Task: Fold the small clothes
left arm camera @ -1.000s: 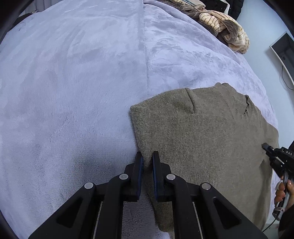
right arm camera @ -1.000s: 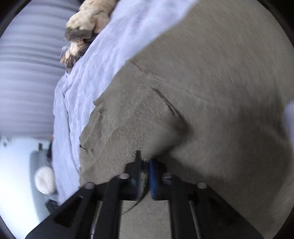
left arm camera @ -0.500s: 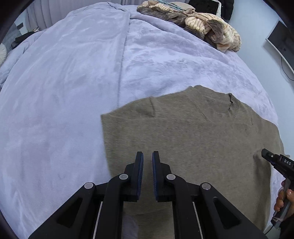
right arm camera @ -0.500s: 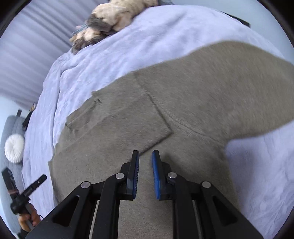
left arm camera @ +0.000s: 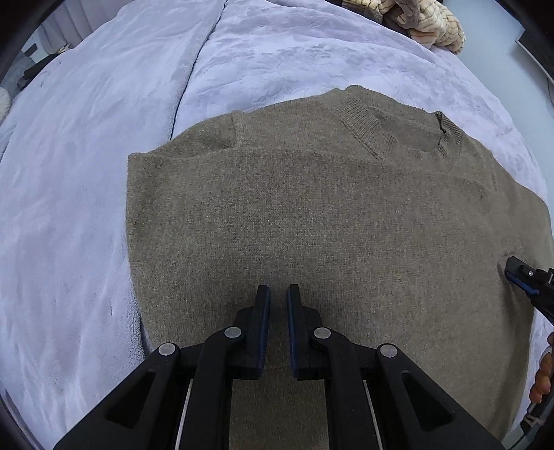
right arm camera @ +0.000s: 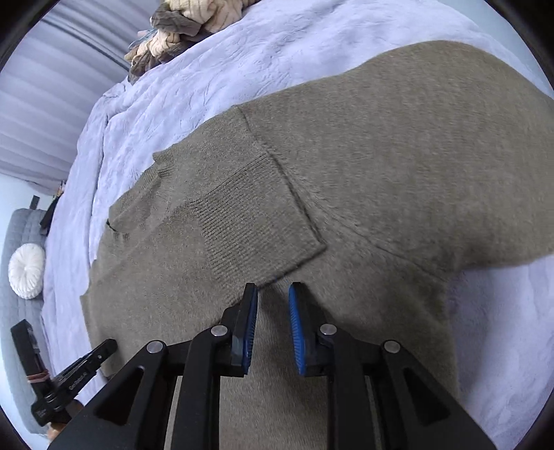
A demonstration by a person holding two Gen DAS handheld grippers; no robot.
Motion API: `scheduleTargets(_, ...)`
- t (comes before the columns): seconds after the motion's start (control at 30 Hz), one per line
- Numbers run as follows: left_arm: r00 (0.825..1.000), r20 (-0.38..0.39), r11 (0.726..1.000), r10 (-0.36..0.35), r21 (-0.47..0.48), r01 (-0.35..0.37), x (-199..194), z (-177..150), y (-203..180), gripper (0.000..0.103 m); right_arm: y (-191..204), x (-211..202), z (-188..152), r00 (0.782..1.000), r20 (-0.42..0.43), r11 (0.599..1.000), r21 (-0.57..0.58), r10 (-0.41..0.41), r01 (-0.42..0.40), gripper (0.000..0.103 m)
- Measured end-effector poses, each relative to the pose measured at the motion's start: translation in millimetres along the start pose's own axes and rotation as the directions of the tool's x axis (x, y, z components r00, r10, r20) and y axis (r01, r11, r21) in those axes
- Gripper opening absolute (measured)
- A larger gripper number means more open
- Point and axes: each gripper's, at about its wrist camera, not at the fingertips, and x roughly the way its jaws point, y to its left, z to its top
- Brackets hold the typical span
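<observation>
1. Two claws in all. Left claw (left arm camera: 278,294) over the lower middle of the sweater, fingers a narrow gap apart, nothing between them.
2. Right claw (right arm camera: 273,294) likewise parted, a somewhat wider gap, empty, tips just below the corner of the folded-in sleeve (right arm camera: 256,214).
3. One olive-brown knit sweater (left arm camera: 329,235), flat on the bed, ribbed collar (left arm camera: 398,135) at the far end.
4. One lavender plush blanket (left arm camera: 104,173) under the sweater, covering the bed, with a long seam or fold running away from the sweater's far left corner.
5. One heap of striped beige and brown clothes (left arm camera: 426,24) at the far edge of the bed, well apart from the sweater.
6. Left wrist view only: sweater's straight left edge and both shoulders, plus the right claw's tip (left arm camera: 519,273) touching or just above the sweater's right edge, fingers of a hand at the frame border below it.
7. Right wrist view only: sleeve laid across the chest with its ribbed cuff, a broad sleeve or side of the sweater spreading to the right, the left claw (right arm camera: 104,349) low at the left beside the sweater's edge, one round white cushion (right arm camera: 26,270) on a grey sofa, striped curtains behind.
</observation>
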Motion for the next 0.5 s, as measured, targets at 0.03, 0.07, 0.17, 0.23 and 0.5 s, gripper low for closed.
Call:
scheduleTargets(0.03,1.000,-0.001,1.000,0.008,0.004,-0.008,0,0,-1,0.011,1,-2,-1,1.000,-0.001,1.000,-0.001,0.008,-0.008,0.032)
scheduleTargets(0.07,1.000,-0.001,1.000,0.015,0.007,-0.015,0,-1,-3,0.011,3,-4,-3,1.000,-0.004,1.000,-0.001,0.020,-0.020,0.036)
scheduleTargets(0.17,0.999,-0.001,0.999,0.038,0.021,-0.038,-1,0,-10,0.011,8,-7,-10,0.999,-0.023,0.999,-0.009,0.046,-0.046,0.044)
scheduleTargets(0.23,0.999,-0.003,0.999,0.047,0.025,-0.046,0,-1,-16,0.011,9,-7,-16,0.998,-0.037,0.998,-0.010,0.058,-0.059,0.044)
scheduleTargets(0.5,0.997,-0.008,0.996,0.079,0.039,-0.079,-3,-1,-34,0.011,9,-4,-29,0.993,-0.078,0.996,0.015,0.089,-0.088,0.044)
